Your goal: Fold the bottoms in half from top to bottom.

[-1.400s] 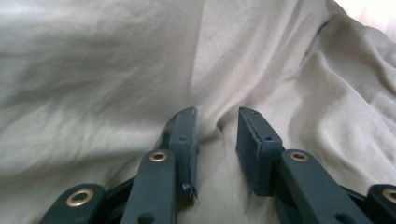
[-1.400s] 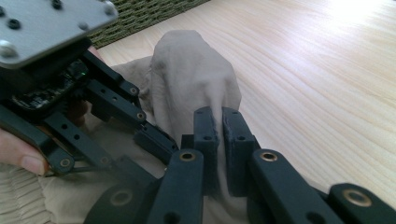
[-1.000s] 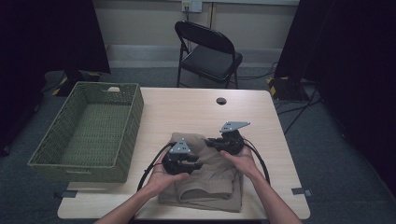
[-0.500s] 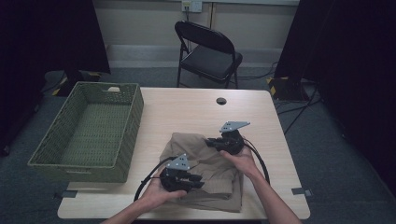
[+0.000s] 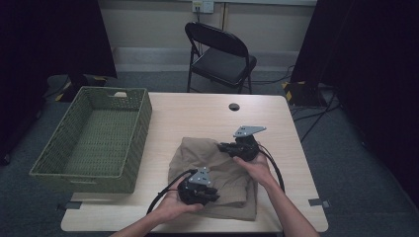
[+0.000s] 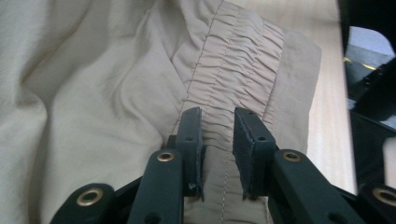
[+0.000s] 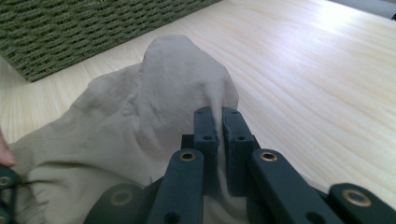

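A beige garment (image 5: pixel 217 165) lies crumpled on the near middle of the wooden table (image 5: pixel 197 111). My right gripper (image 5: pixel 225 146) is at the garment's far right edge, shut on a fold of it. That fold rises in a peak (image 7: pixel 182 74) just ahead of the right gripper (image 7: pixel 219 116). My left gripper (image 5: pixel 211 194) rests low on the near part of the garment. The left gripper (image 6: pixel 217 121) stands over the ruched elastic waistband (image 6: pixel 243 60). Its jaws have just been closing, but a narrow gap remains and the band lies flat between them, not pinched.
A green woven basket (image 5: pixel 136 126) stands on the table's left side, and its wall (image 7: pixel 70 28) lies beyond the garment. A small black round piece (image 5: pixel 233 106) sits near the table's far edge. A black folding chair (image 5: pixel 220 54) stands behind the table.
The left gripper has slid from the garment's middle toward the table's near edge and sunk a little, its jaws narrower. The right gripper has kept still on its fold.
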